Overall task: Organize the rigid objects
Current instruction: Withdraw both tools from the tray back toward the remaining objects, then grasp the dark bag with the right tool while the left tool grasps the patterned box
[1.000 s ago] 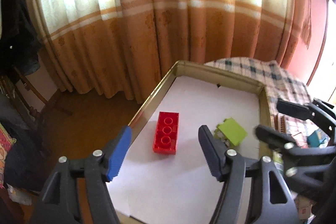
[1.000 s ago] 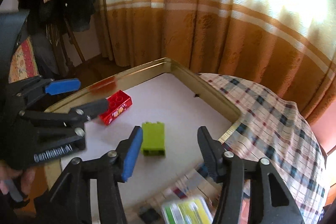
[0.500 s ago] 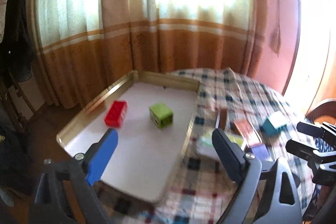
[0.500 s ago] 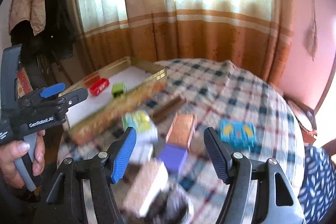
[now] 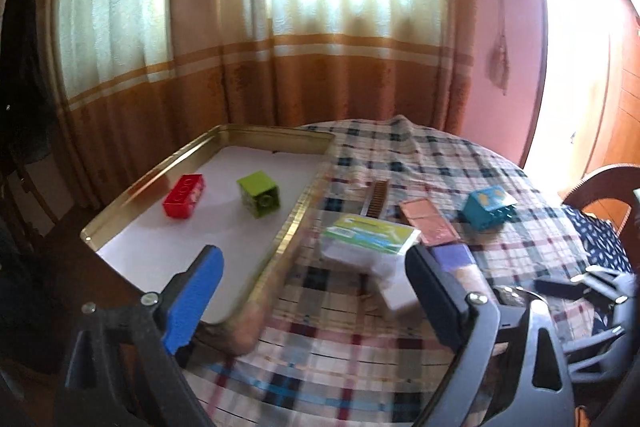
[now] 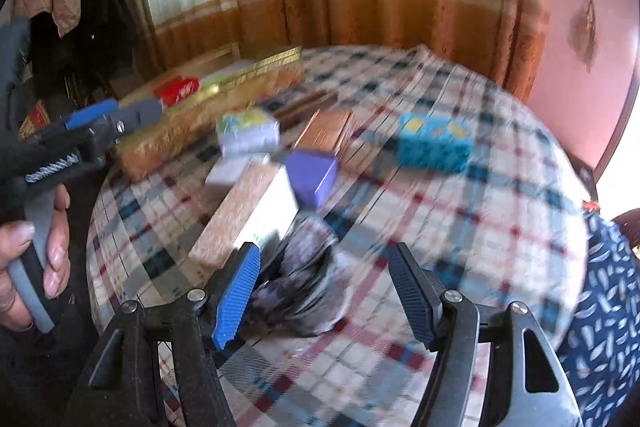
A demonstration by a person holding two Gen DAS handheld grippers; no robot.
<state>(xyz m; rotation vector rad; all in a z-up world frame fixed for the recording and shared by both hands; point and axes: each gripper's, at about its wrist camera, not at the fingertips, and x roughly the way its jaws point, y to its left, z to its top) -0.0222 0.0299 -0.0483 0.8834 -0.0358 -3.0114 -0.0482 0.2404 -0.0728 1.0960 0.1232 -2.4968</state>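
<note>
In the gold tray point(image 5: 304, 203), at ten o'clock in the left wrist view, the red brick point(image 5: 183, 195) and green brick point(image 5: 259, 193) lie apart. The left gripper point(image 5: 314, 301) is opening wide, empty; the right gripper point(image 6: 322, 293) stands half open, empty too. The blue brick point(image 6: 434, 146) sits loose on the cloth (two o'clock). A hurried grab could shove nearby boxes point(image 6: 248, 213).

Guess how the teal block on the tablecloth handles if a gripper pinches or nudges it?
The teal block looks like hard moulded plastic, so probably stiff and light. Its flat sides suggest it slides, not rolls. It lies tilted on the checked tablecloth, so a nudge may tip it, and the cloth may bunch.
</note>
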